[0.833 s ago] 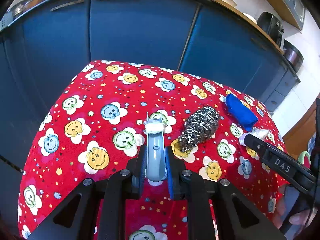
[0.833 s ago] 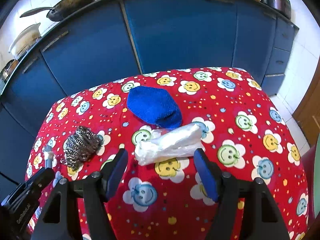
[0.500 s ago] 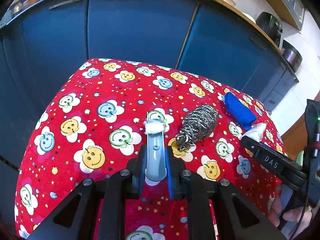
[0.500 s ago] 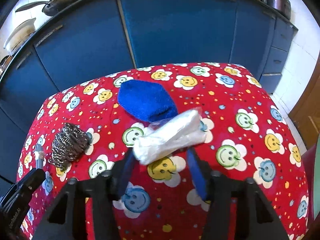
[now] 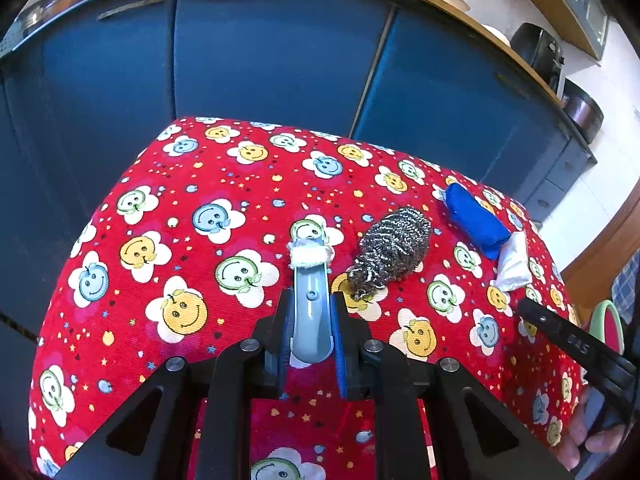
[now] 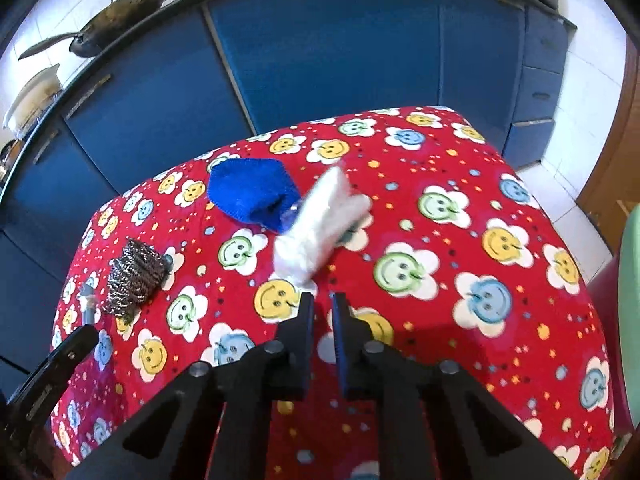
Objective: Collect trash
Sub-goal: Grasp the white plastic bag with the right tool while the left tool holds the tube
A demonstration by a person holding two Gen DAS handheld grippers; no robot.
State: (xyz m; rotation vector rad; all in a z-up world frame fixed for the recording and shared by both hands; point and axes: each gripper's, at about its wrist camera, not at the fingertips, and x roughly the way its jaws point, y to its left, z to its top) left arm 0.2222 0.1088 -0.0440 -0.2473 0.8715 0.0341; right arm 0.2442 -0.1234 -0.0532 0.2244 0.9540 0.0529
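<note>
- Red cloth with smiling flower faces covers the whole table, and all the small things lie on it; blue cabinet doors stand behind the table.
- Blue cloth, folded, lies near the far edge of the table. In the left wrist view it is at the far right.
- White plastic bag, crumpled and blurred, is just beside the blue cloth, on its right side, and it seems to touch it. Its near end is directly in front of the right gripper. In the left wrist view the bag shows as a white piece next to the blue cloth.
- Steel wool scrubber lies to the left of the blue cloth, apart from it, and just to the right of the left gripper's tips.
- Grey plastic handle with a white fluffy end is clamped between the two jaws of the left gripper; they press on both its sides, and the white end points forward above the red cloth.
- Right gripper: its jaws are almost together, with only a thin gap. If they pinch the bag's near end, I cannot tell.
</note>
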